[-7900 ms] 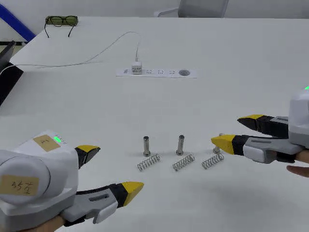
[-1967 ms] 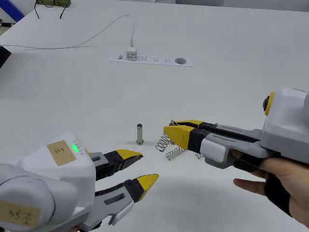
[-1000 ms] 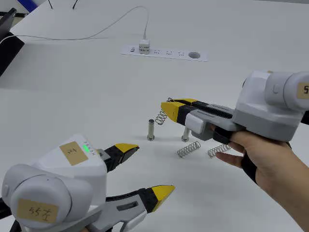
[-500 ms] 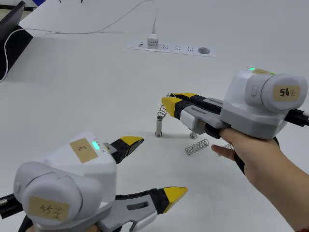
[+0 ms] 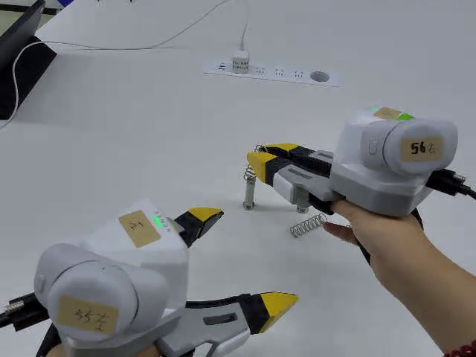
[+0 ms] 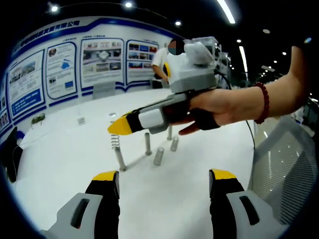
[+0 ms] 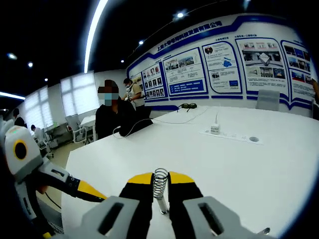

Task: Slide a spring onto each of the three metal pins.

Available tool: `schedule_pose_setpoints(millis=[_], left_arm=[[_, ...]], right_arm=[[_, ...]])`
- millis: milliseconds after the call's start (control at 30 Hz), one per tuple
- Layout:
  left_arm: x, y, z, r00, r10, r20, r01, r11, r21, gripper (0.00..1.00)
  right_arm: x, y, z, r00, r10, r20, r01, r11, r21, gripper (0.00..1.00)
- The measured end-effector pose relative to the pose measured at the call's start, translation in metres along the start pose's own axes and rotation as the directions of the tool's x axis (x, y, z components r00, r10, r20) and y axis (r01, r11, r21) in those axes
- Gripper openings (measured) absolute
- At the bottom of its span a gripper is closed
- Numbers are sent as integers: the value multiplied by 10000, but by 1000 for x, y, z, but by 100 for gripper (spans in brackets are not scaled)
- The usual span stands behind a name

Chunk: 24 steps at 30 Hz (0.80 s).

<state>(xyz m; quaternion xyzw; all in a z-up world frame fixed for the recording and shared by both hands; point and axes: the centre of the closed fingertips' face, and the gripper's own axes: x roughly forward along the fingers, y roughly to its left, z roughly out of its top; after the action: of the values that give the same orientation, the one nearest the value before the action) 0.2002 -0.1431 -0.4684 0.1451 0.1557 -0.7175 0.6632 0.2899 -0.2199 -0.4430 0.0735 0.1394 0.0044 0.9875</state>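
Head view: R hand-held gripper (image 5: pixel 268 155), held in a hand (image 5: pixel 375 230), comes in from the right, low over the table (image 5: pixel 111 134). Its jaws are almost closed and pinch a spring (image 5: pixel 251 172) by the upper coils. The spring hangs roughly upright, directly over the leftmost pin (image 5: pixel 249 195), w/ its lower end at the pin's top. How far it has gone over the pin cannot be told. The pin stands upright on the table. A second pin (image 5: pixel 301 202) stands just to the right of it, partly hidden behind the R jaws. A second spring (image 5: pixel 309 225) lies on its side on the table, near the second pin on the person's side, just beside the hand.

L hand-held gripper (image 5: pixel 239 259) sits low at near left. Its jaws are wide apart w/ nothing btwn them, well apart from pins and springs. A green light (image 5: pixel 158 220) is lit on its body.

Right gripper view: the spring sits btwn the two yellow tips, w/ the pin's shank showing directly below it.

Left gripper view: the R yellow tip is at the spring's top, and the spring stands in line w/ the pin beneath it.

At the far side of the table lies a power strip (image 5: pixel 271 72) w/ a white plug (image 5: pixel 239 61) in it.
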Motion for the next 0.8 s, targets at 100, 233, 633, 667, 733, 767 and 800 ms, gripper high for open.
schedule_pose_setpoints(millis=[100,233,633,667,733,767,800], left_arm=[[0,0,0,10000,3,-10,-3,10000,-24,75],[0,1,0,10000,33,-3,-33,10000,-29,75],[-1,3,-1,9999,141,-65,-141,9998,-103,77],[-1,3,-1,9999,137,-67,-138,9998,-130,77],[0,3,-2,9999,125,-64,-126,9998,-159,77],[0,3,-2,9999,123,-67,-124,9998,-168,77],[-1,3,-2,9999,131,-68,-132,9998,-168,77]], right_arm=[[0,1,0,10000,0,-41,-1,9998,-207,12],[-1,0,1,9999,-101,-46,99,9993,-373,12],[4,5,-10,9984,-93,-556,17,9910,-1338,12],[5,5,-12,9980,-89,-622,0,9899,-1421,12],[6,5,-17,9971,-160,-738,45,9883,-1524,12],[7,4,-19,9967,-222,-786,98,9880,-1542,12],[7,4,-20,9964,-248,-813,125,9887,-1491,12]])
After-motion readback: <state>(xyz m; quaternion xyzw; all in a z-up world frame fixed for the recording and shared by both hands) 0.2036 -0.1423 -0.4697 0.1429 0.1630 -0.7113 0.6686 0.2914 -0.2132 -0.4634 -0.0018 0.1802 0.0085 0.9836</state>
